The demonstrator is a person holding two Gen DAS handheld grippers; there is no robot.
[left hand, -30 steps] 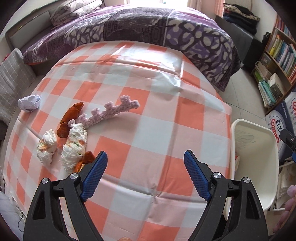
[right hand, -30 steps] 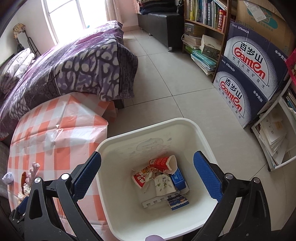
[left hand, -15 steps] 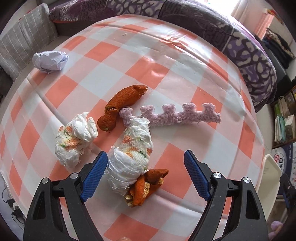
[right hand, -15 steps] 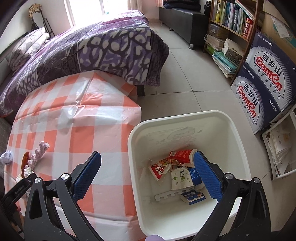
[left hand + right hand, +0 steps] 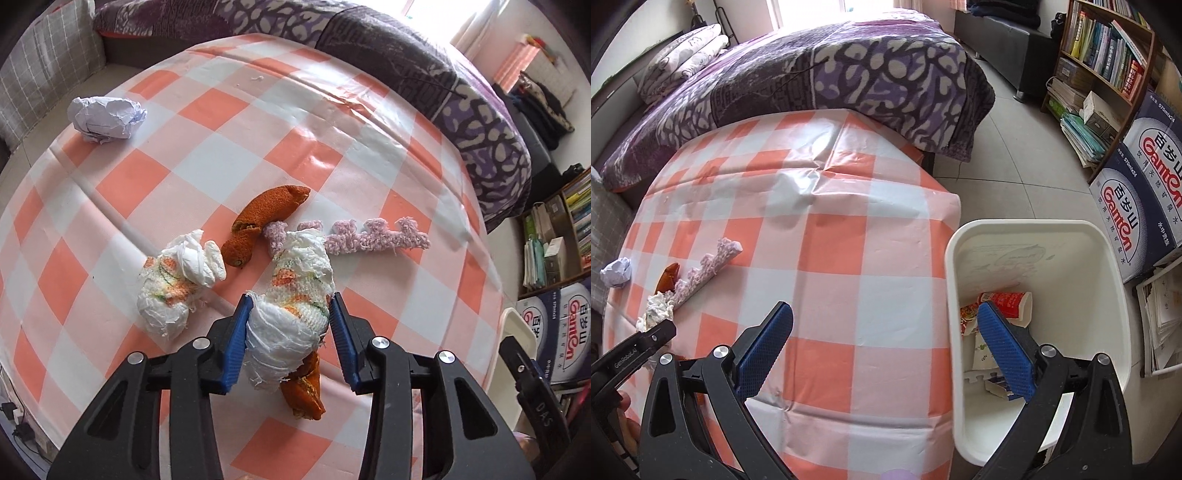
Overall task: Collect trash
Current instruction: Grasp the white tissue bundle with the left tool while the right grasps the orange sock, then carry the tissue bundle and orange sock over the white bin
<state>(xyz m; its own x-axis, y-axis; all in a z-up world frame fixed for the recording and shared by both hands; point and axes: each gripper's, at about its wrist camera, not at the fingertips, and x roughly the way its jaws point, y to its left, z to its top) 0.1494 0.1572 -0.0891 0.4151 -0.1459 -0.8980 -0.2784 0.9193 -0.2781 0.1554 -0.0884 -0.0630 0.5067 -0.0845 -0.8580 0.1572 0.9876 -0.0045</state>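
The left gripper (image 5: 291, 314) clenches the crumpled white, orange-stained tissue wad (image 5: 295, 299) lying on the orange-and-white checked tablecloth (image 5: 229, 155), evidently ready to lift it. The right gripper (image 5: 882, 347) hangs spread and empty beside the white plastic trash bin (image 5: 1108, 266), whose nearness suits a short carry.

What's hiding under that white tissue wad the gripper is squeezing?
An orange peel pokes out beneath the tissue wad held by the left gripper. How far the peel reaches under it is covered.
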